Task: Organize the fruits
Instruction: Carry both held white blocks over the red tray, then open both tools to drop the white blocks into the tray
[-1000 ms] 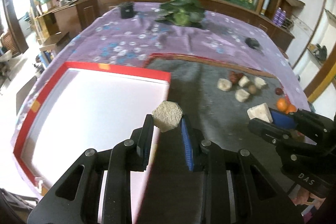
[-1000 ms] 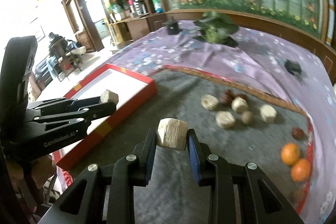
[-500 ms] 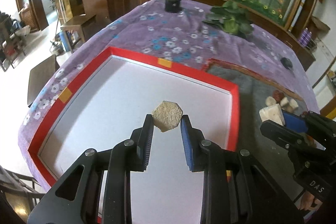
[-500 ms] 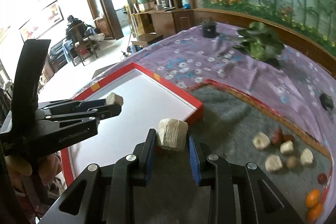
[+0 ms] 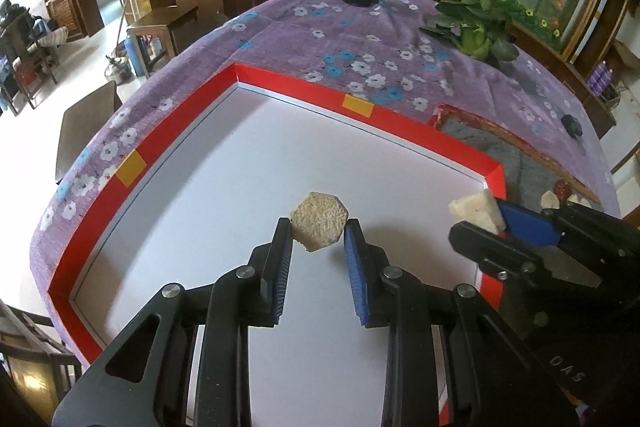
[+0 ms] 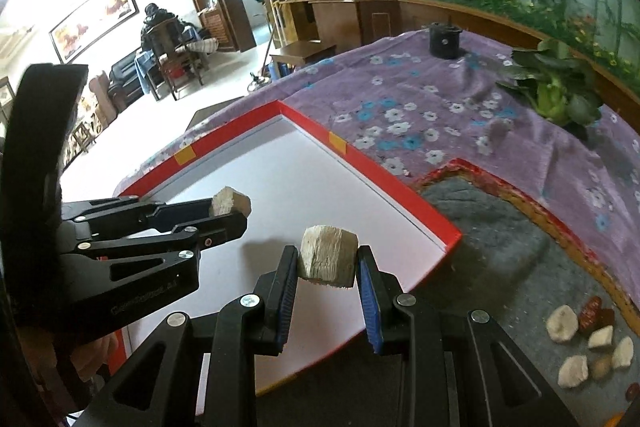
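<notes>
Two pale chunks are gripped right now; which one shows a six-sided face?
The chunk in the left gripper, a hexagonal piece over the white tray. The right gripper's chunk looks blocky and ridged instead.

Right claw (image 5: 476, 223) body, seen from the left wrist: "DAS" in pale letters, upside down.
Left claw (image 6: 230, 213) arm, seen from the right wrist: pale lettering, too blurred to read.
</notes>
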Demonstrator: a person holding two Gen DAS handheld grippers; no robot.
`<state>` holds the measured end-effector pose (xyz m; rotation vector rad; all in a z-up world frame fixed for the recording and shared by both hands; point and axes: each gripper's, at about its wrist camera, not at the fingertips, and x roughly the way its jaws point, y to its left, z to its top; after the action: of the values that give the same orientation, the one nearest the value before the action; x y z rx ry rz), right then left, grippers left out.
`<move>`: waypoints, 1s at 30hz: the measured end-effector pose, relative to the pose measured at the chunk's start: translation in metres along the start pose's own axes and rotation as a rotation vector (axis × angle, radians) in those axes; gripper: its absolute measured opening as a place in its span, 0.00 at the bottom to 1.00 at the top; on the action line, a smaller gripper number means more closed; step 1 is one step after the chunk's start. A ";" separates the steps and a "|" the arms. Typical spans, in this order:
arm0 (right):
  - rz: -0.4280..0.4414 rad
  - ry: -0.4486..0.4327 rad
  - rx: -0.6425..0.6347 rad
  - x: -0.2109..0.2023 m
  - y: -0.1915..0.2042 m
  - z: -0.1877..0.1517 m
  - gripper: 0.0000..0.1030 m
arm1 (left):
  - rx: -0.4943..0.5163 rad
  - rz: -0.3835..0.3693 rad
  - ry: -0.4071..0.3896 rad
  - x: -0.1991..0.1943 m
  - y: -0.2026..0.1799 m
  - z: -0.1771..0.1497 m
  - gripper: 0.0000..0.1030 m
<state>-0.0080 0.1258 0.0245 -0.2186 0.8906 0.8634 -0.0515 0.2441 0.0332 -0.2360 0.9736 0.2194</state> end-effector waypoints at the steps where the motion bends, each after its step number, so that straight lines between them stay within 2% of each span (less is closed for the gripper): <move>1: 0.001 0.005 -0.001 0.003 0.000 0.000 0.28 | -0.005 0.000 0.005 0.002 0.001 0.001 0.25; 9: -0.006 0.040 -0.010 0.027 0.001 0.000 0.28 | -0.039 0.009 0.036 0.011 0.005 0.003 0.25; 15: 0.011 0.040 -0.013 0.027 0.003 -0.002 0.28 | -0.067 -0.011 0.050 0.014 0.008 0.004 0.26; 16: 0.015 0.041 -0.011 0.026 0.003 -0.002 0.28 | -0.067 -0.008 0.052 0.014 0.008 0.004 0.27; 18: 0.014 0.031 -0.011 0.020 0.004 -0.003 0.30 | -0.080 -0.005 0.064 0.015 0.010 0.004 0.44; 21: 0.011 0.004 -0.005 0.009 0.004 -0.004 0.30 | -0.117 -0.019 0.048 0.011 0.013 0.004 0.56; 23: 0.014 -0.003 0.004 0.003 0.003 -0.005 0.31 | -0.132 -0.009 0.038 0.008 0.014 0.004 0.60; 30: -0.018 -0.010 0.010 -0.013 0.004 -0.015 0.32 | -0.104 0.008 0.016 -0.005 0.004 -0.001 0.60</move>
<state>-0.0243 0.1131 0.0258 -0.2129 0.8821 0.8430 -0.0561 0.2470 0.0361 -0.3301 0.9807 0.2763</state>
